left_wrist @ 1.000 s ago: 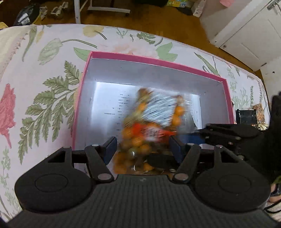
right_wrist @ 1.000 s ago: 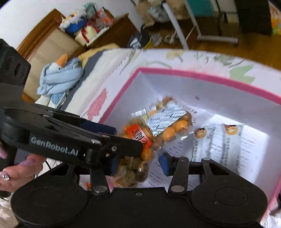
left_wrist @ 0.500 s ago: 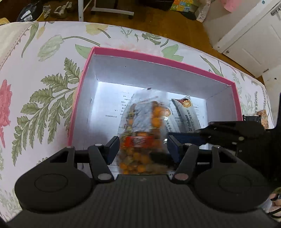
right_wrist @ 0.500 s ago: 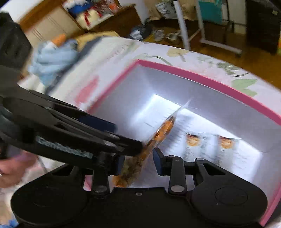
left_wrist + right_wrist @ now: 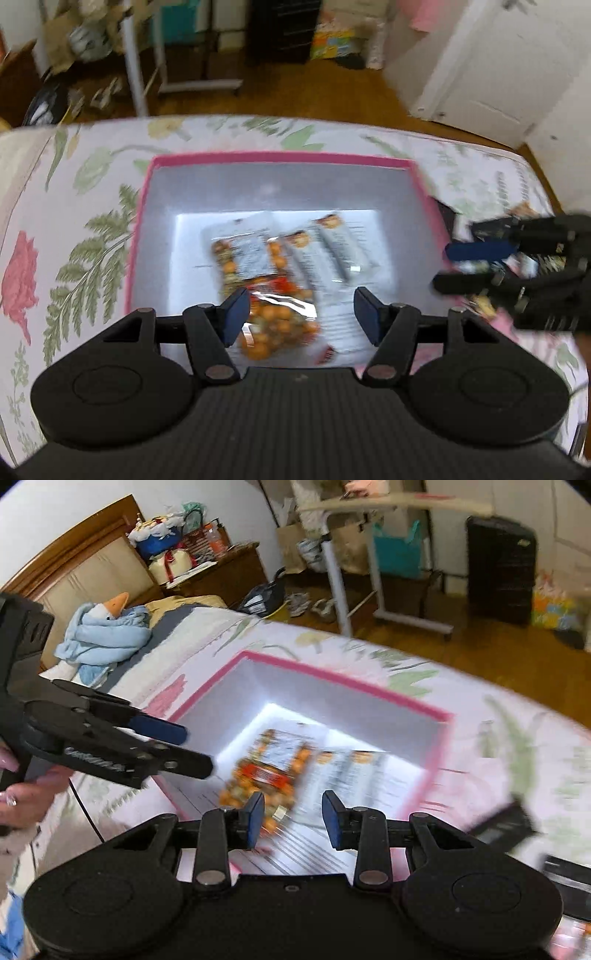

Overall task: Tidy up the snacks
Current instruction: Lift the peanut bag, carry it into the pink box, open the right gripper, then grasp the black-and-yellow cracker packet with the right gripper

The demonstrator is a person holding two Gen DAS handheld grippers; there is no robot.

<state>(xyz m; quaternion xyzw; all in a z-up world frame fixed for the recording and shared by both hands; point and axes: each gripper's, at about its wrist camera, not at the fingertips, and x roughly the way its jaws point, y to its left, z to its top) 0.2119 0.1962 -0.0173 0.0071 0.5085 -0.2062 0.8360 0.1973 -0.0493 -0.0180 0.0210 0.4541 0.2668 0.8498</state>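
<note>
A clear bag of orange snacks [image 5: 264,280] lies flat on the floor of the pink-rimmed box [image 5: 280,159], beside two slim white snack packets [image 5: 325,247]. My left gripper [image 5: 301,314] is open and empty above the box's near edge. My right gripper [image 5: 293,821] is open and empty, raised above the box's near right side; the bag [image 5: 269,771] lies below and ahead of it. In the left wrist view the right gripper [image 5: 476,266] sits right of the box. In the right wrist view the left gripper [image 5: 177,746] sits left of it.
The box sits on a bed with a floral cover [image 5: 74,229]. More snack packets [image 5: 524,258] and a dark object [image 5: 502,823] lie right of the box. A blue plush goose [image 5: 107,627] lies near the headboard. A rolling table [image 5: 369,554] stands beyond the bed.
The bag was held between the grippers over the box; it has been let go and now lies in the box. Both grippers have opened wider, lifted and drawn apart.
</note>
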